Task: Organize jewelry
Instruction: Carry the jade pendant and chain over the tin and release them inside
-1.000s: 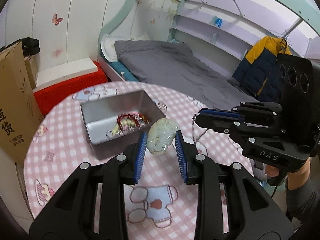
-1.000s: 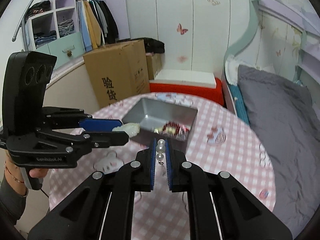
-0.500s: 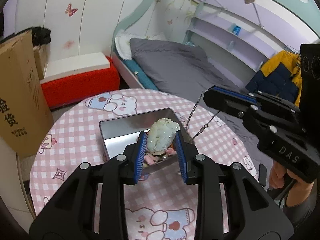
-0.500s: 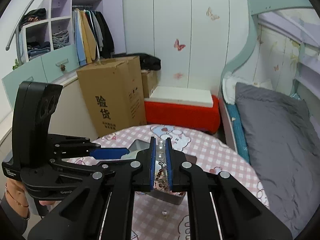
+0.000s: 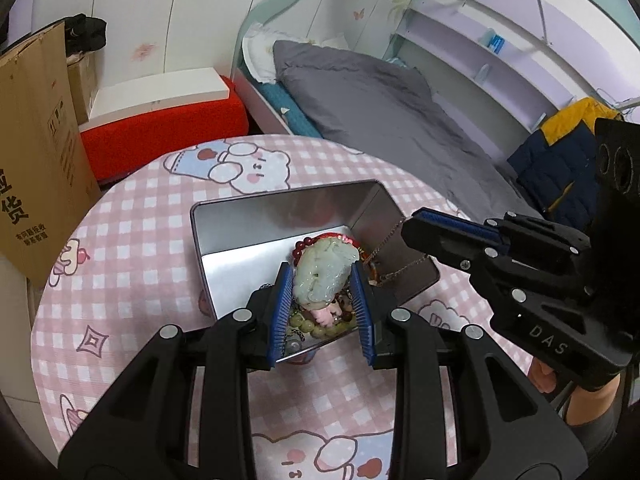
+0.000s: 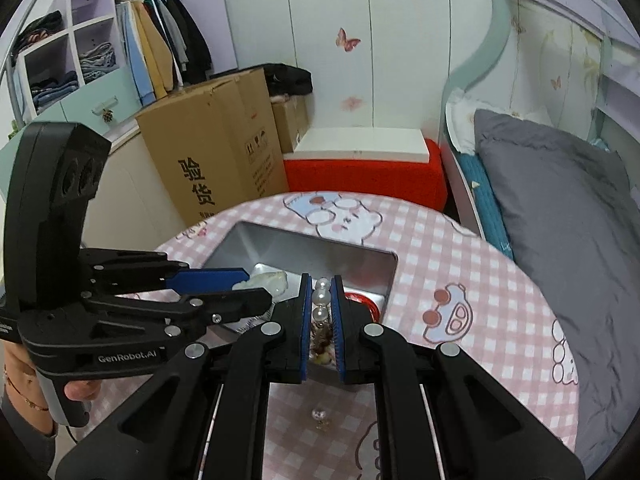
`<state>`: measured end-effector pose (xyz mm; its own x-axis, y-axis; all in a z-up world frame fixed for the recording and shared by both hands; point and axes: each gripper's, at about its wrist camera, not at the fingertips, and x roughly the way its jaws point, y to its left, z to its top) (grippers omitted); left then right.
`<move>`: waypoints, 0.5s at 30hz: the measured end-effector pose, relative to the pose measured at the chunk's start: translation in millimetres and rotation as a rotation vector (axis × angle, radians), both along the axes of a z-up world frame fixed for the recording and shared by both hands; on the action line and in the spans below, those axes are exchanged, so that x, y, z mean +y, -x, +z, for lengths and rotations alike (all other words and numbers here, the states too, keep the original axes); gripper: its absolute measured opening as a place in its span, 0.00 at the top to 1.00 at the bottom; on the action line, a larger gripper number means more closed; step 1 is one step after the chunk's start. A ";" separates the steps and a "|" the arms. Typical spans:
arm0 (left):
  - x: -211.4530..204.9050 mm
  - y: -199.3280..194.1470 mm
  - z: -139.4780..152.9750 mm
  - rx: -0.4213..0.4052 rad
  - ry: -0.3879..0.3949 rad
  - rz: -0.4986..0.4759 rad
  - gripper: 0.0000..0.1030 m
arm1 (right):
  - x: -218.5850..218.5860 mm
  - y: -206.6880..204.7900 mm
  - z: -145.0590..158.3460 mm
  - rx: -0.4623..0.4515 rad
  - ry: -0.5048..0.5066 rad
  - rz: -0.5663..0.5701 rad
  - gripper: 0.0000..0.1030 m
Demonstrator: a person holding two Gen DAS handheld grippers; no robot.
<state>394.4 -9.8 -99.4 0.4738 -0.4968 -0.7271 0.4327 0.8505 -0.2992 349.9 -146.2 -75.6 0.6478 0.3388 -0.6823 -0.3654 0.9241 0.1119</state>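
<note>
My left gripper (image 5: 322, 284) is shut on a pale green jade pendant (image 5: 324, 272) and holds it over the near end of the metal tin (image 5: 240, 228). Red beads (image 5: 304, 245) and other bracelets lie in the tin below it. My right gripper (image 6: 321, 300) is shut on a pearl necklace (image 6: 321, 304), just above the tin (image 6: 308, 246). Its thin chain (image 5: 394, 256) hangs into the tin in the left wrist view. The jade (image 6: 268, 282) also shows in the right wrist view.
The tin sits on a round table with a pink checked cloth (image 5: 140, 240). A single small bead (image 6: 319, 414) lies on the cloth near me. A cardboard box (image 6: 212, 160), a red bench (image 6: 360, 176) and a bed (image 6: 560, 208) stand around the table.
Both grippers have moved forward and down over the tin, each still holding its piece. The jade pendant now hangs above the beads, and the chain reaches into the tin.
</note>
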 end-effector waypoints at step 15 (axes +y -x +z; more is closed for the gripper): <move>-5.8 6.2 5.6 -0.020 -0.012 -0.001 0.70 | -9.3 10.7 -3.3 0.038 -0.051 -0.008 0.79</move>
<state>388.1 -15.6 -93.8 0.4882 -0.4883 -0.7234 0.4393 0.8537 -0.2797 339.2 -155.5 -78.9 0.6246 0.3684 -0.6886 -0.3523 0.9199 0.1726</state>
